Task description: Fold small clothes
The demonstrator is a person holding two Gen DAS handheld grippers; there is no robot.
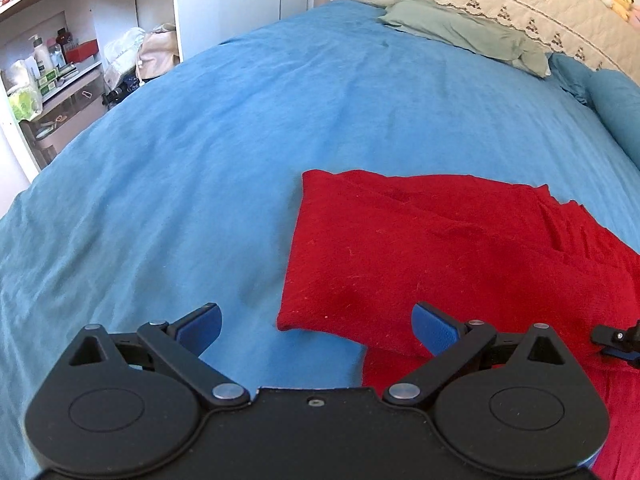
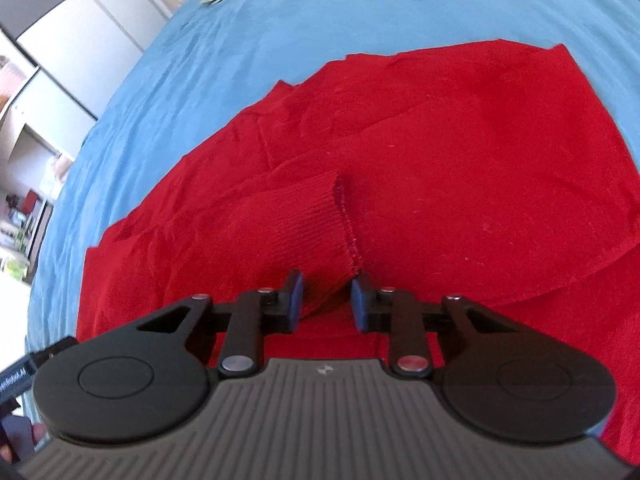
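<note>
While the left gripper (image 1: 316,326) hovers spread at the red sweater's (image 1: 460,256) 9 o'clock edge, the right gripper (image 2: 326,300) pinches its ribbed cuff (image 2: 308,224), seemingly to fold the sleeve inward.

Red sweater (image 1: 460,256) on plain blue bedspread (image 1: 200,160).

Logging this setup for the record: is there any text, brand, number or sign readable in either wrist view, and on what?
None reads.
Shelf bottles and boxes: labels too small and blurred.
Right gripper body: a small embossed mark, no letters.
Left gripper, red sweater, blue bedsheet: no print visible.
</note>
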